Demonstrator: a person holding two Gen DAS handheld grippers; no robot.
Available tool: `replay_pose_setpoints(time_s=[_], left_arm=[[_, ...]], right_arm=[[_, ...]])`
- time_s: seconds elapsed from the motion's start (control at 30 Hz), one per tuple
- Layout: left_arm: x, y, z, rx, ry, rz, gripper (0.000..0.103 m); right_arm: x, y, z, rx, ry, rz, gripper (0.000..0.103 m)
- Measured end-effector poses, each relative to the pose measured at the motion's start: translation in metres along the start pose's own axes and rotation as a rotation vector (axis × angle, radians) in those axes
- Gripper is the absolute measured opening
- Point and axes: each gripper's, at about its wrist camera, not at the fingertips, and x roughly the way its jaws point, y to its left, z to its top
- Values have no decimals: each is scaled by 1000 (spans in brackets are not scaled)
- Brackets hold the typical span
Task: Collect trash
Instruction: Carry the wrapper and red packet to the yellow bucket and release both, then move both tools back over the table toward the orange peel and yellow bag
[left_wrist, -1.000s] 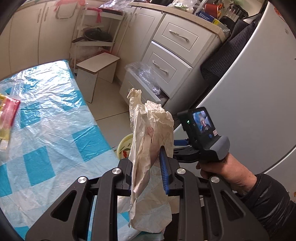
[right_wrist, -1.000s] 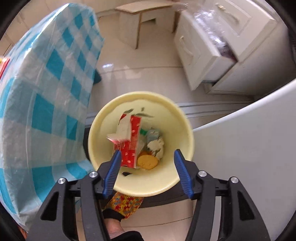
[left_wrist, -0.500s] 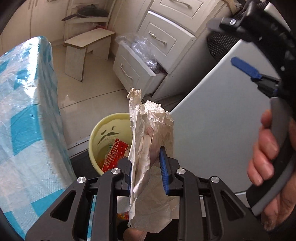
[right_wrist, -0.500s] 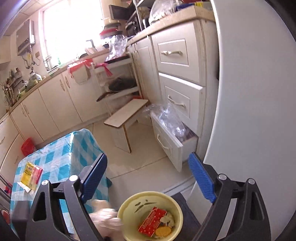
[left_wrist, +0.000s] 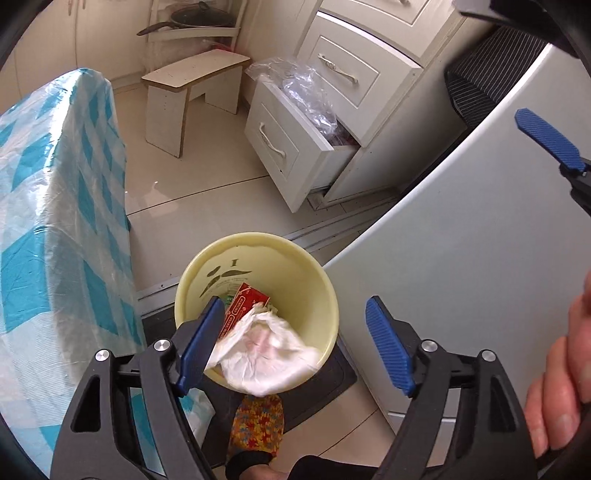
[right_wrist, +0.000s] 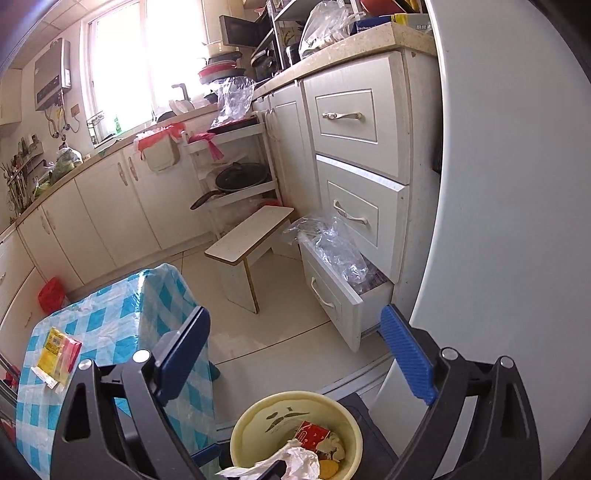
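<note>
Left gripper (left_wrist: 295, 343) jaws are opening over the yellow bin (left_wrist: 207, 269); the crumpled paper (left_wrist: 266, 350) is between them, free, dropping on the bin's near rim. Keep jaws wide & centred above it. Right gripper (right_wrist: 295, 354) wide, opening, holds nothing.

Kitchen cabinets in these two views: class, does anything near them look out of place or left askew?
Yes. The bottom white cabinet drawer hangs pulled out while the two drawers above it are shut, and crumpled clear plastic wrap bulges over its top edge. On the blue-checked tablecloth, a yellow-and-red snack wrapper lies uncollected.
</note>
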Motion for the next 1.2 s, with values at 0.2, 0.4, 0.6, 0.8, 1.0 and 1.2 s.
replay_pose_setpoints(time_s=[0.2, 0.4, 0.6, 0.8, 1.0, 1.2], left_arm=[[-31, 14, -7, 38, -41, 17, 77], [-83, 43, -18, 56, -112, 90, 79], [-149, 89, -28, 52, -211, 215, 86], [-212, 153, -49, -4, -295, 322, 89], [-264, 242, -83, -161, -339, 403, 90], [-304, 322, -108, -399, -417, 453, 90]], right_arm=[[-1, 13, 0, -30, -10, -8, 91], [2, 33, -2, -70, -10, -1, 92], [3, 59, -3, -107, -7, 17, 92], [-7, 104, -11, -172, -16, 81, 94], [-4, 168, -27, -263, 35, 184, 94], [-11, 268, -64, -479, 77, 386, 94]])
